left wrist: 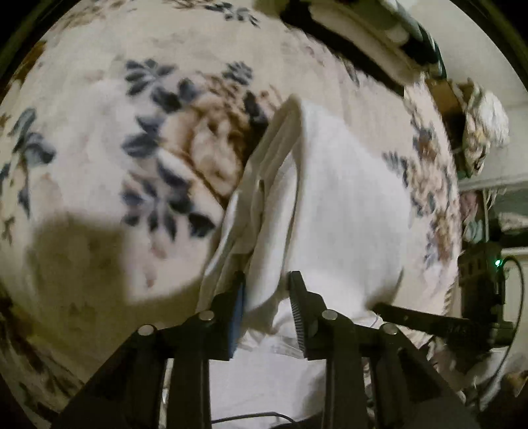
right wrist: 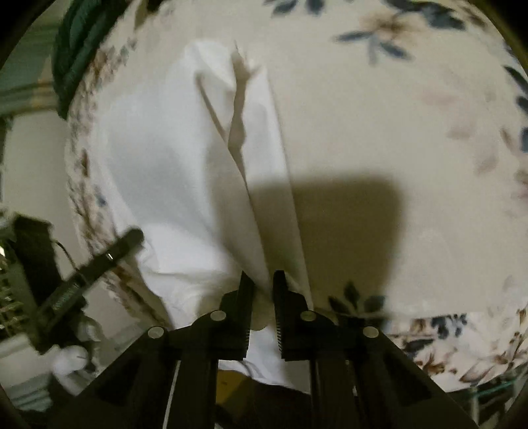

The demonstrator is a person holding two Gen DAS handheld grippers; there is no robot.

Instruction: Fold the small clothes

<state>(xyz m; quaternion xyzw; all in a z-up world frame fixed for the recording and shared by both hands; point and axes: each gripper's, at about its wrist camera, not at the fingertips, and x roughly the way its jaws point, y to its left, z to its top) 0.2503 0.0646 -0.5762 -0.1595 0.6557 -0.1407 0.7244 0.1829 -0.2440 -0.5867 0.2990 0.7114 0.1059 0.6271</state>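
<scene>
A small white garment (left wrist: 336,198) lies partly lifted over a floral blanket (left wrist: 109,138). My left gripper (left wrist: 266,280) is shut on a bunched edge of the white garment, with cloth between its jaws. My right gripper (right wrist: 264,280) is shut on another edge of the same white garment (right wrist: 158,171), which hangs in folds from the jaws down to the blanket (right wrist: 379,125). The right gripper's finger also shows in the left wrist view (left wrist: 429,320), and the left gripper's finger shows in the right wrist view (right wrist: 99,260).
The floral blanket covers the surface in both views. A dark green bundle (right wrist: 79,49) lies at its far left edge. Stacked cloths (left wrist: 396,29) and a crumpled cloth (left wrist: 481,132) lie beyond the blanket on the right. A dark device with a green light (left wrist: 485,274) stands at right.
</scene>
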